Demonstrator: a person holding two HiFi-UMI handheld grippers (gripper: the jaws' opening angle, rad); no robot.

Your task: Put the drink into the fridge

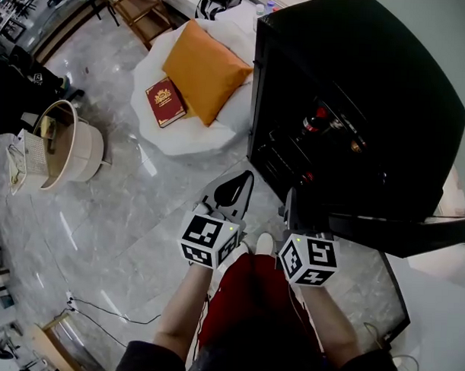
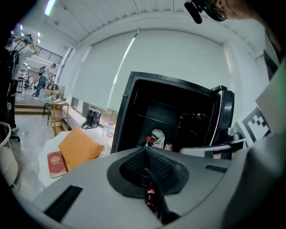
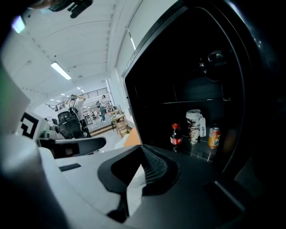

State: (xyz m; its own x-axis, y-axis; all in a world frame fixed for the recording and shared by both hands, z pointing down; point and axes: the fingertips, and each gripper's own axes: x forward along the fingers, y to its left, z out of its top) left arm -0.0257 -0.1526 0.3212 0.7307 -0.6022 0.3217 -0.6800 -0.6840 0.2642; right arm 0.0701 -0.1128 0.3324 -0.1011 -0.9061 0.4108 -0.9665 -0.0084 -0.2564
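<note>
The black fridge (image 1: pixel 358 86) stands open in front of me. On its shelf a cola bottle (image 3: pixel 176 135) with a red cap stands upright beside a patterned cup (image 3: pixel 194 126) and an orange can (image 3: pixel 214 137). The left gripper view shows the same bottle (image 2: pixel 147 142), cup (image 2: pixel 157 137) and can (image 2: pixel 168 146). My left gripper (image 1: pixel 245 178) hovers in front of the fridge, shut and holding nothing. A second cola label (image 2: pixel 151 195) shows through the slit below its tips. My right gripper (image 1: pixel 291 197) is beside it, close to the fridge opening, jaws together and empty.
The fridge door (image 1: pixel 402 225) hangs open at the right. On the left, a white beanbag (image 1: pixel 181 133) carries an orange cushion (image 1: pixel 206 70) and a red book (image 1: pixel 166 102). A round cream basket (image 1: pixel 70 149) stands further left on the marble floor. A cable (image 1: pixel 106 310) runs across the floor.
</note>
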